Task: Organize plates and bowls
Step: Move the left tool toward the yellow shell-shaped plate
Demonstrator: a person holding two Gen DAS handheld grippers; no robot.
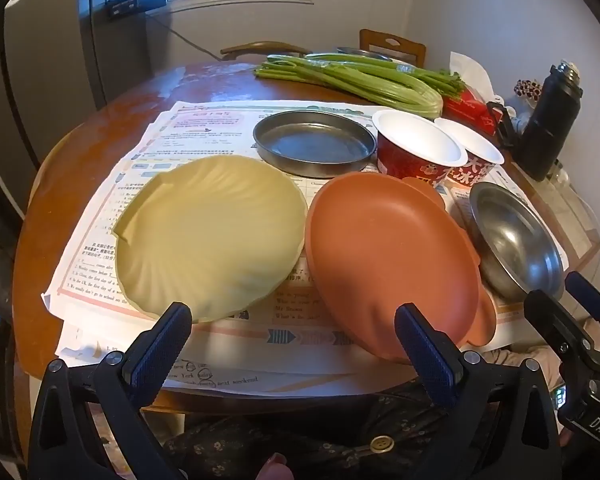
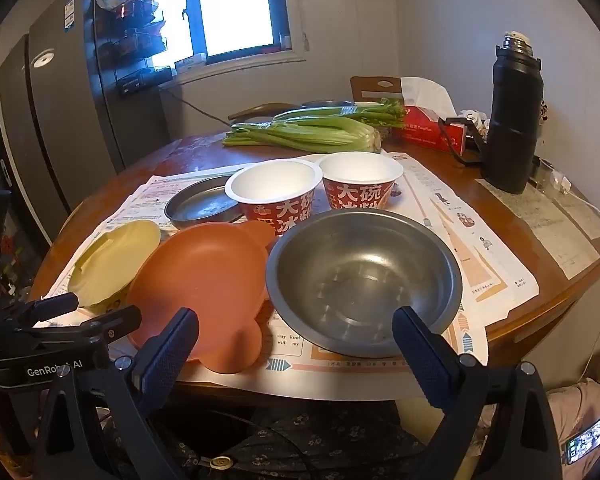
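both claws stand wide and hold nothing. left claw (image 1: 292, 340) hangs over the near edge of the desk (image 1: 100, 128), one finger in front of the yellow shell plate (image 1: 212, 236), the other in front of the orange plate (image 1: 388, 256). right claw (image 2: 296, 344) hangs in front of the steel bowl (image 2: 364, 280), with the orange plate's near edge by its left finger. neither touches any dish, so i judge no pick has begun.

the dishes lie spread singly on printed paper sheets (image 1: 204, 124), likely put down to guard the wood. yellow and orange plates sit side by side, rims just beside each other. behind them lies a flat steel pan (image 1: 314, 142), then two red paper bowls (image 2: 316, 192) touching, mouths up. that spread probably leaves each rim free for a claw to pinch.

well apart at the back lie celery (image 1: 364, 76), a tissue box (image 2: 428, 128) and a black flask (image 2: 512, 120).
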